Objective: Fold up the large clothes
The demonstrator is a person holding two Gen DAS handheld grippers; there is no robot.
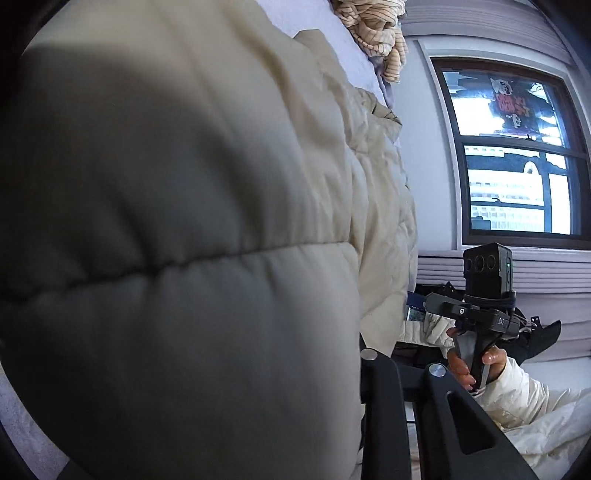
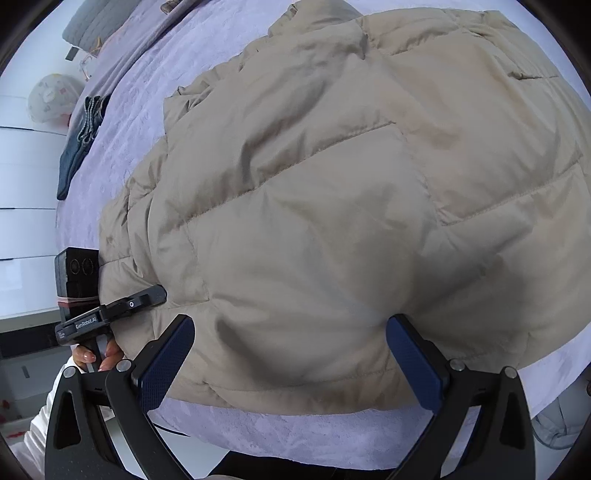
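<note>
A beige puffer jacket (image 2: 332, 184) lies spread on a lavender bed cover (image 2: 258, 428). My right gripper (image 2: 291, 328) hovers open over the near hem, and its blue pads (image 2: 168, 362) straddle a puffy panel without pinching it. My left gripper (image 2: 149, 293), held by a hand at the jacket's left edge, has its fingers pushed into that edge and looks shut on the fabric. In the left wrist view the jacket (image 1: 184, 221) bulges over almost everything and hides the pads. Only a black finger arm (image 1: 384, 406) shows there.
Folded jeans (image 2: 79, 144) and a grey pillow (image 2: 99, 22) lie at the bed's far left. A striped cloth (image 1: 376, 33) is heaped at the far end. A window (image 1: 513, 155) stands beyond the bed. The person's white sleeve (image 1: 517, 398) holds the right tool.
</note>
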